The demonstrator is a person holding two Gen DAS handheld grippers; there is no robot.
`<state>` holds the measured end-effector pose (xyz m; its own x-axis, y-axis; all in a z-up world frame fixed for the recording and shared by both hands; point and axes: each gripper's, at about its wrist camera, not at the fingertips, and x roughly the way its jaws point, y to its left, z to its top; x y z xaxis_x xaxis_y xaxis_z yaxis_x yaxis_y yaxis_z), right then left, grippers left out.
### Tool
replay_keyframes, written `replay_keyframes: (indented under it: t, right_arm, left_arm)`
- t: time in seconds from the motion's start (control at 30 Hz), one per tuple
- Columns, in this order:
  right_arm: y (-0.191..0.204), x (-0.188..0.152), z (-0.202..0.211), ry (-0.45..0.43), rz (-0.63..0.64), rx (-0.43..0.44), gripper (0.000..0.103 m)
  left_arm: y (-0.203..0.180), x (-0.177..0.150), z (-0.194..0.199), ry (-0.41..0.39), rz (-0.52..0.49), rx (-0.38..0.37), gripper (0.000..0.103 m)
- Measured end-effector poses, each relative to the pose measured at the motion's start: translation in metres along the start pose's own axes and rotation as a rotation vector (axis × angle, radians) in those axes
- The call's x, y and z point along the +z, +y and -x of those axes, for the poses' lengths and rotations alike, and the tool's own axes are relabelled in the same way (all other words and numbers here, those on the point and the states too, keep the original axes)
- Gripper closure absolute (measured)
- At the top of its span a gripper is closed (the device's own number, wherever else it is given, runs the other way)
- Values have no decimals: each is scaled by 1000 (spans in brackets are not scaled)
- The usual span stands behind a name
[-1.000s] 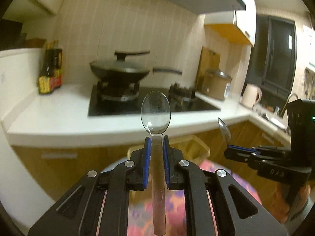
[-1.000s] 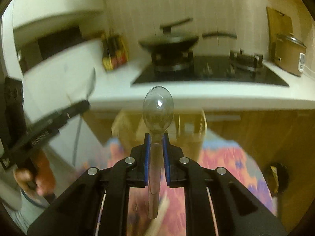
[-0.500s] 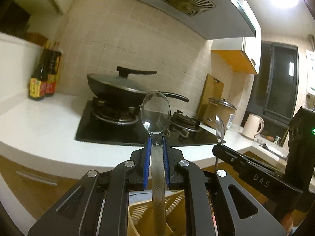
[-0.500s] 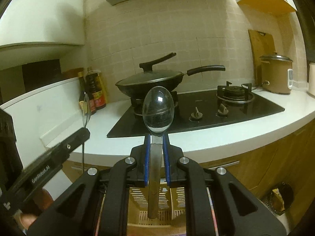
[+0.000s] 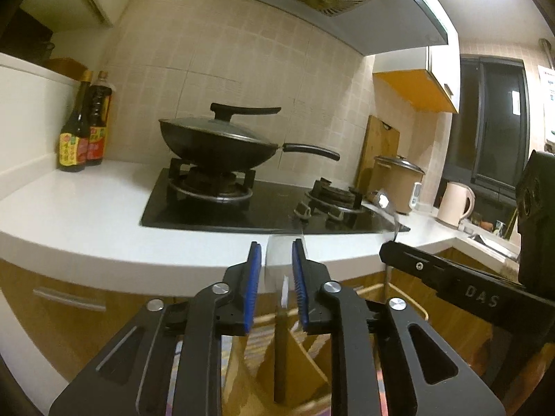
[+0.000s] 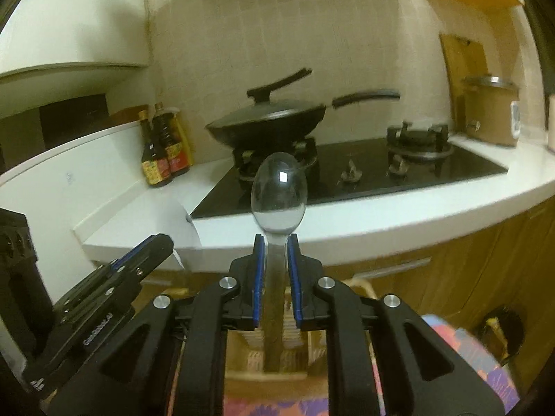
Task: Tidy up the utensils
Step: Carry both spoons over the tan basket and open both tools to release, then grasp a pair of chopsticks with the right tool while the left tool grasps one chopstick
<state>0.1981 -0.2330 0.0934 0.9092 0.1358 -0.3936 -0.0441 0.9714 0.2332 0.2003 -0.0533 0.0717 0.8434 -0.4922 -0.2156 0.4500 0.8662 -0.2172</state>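
Note:
My left gripper (image 5: 275,253) is open, its blue pads apart. A metal spoon (image 5: 281,339) hangs blurred between and below them, its handle down in a beige slotted utensil basket (image 5: 295,374). My right gripper (image 6: 275,246) is shut on a second metal spoon (image 6: 279,194), bowl upward, handle reaching down toward the same basket (image 6: 277,357). The right gripper also shows at the right of the left wrist view (image 5: 392,253), with its spoon bowl (image 5: 383,202). The left gripper shows at lower left of the right wrist view (image 6: 163,242).
A white counter (image 5: 86,215) holds a black gas hob (image 5: 263,208) with a lidded wok (image 5: 218,145). Two sauce bottles (image 5: 83,131) stand at left. A rice cooker (image 5: 399,180) and kettle (image 5: 454,204) stand at right. Wooden cabinets run below the counter.
My left gripper has opened and its spoon has slid down from between the pads toward the basket. Both grippers have tilted a little lower. The right still grips its spoon.

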Motion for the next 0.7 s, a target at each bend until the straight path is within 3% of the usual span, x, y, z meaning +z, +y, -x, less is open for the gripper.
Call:
replay_keyframes:
  t: [0.1, 0.13, 0.4, 0.53, 0.7]
  right_arm:
    - [-3, -10, 11, 38, -30, 28, 61]
    - [-3, -13, 16, 41, -31, 39, 59]
    - [-2, -39, 66, 98, -29, 58, 59]
    - [-2, -60, 85, 169, -9, 42, 59]
    - [-9, -96, 97, 285, -6, 31, 60]
  left_arm:
    - [3, -4, 10, 17, 10, -8, 72]
    - [4, -5, 15, 22, 14, -11, 71]
    - [10, -13, 64, 59, 49, -23, 63]
    - [13, -28, 92, 152, 65, -16, 62]
    - [17, -62, 118, 284, 67, 56, 62]
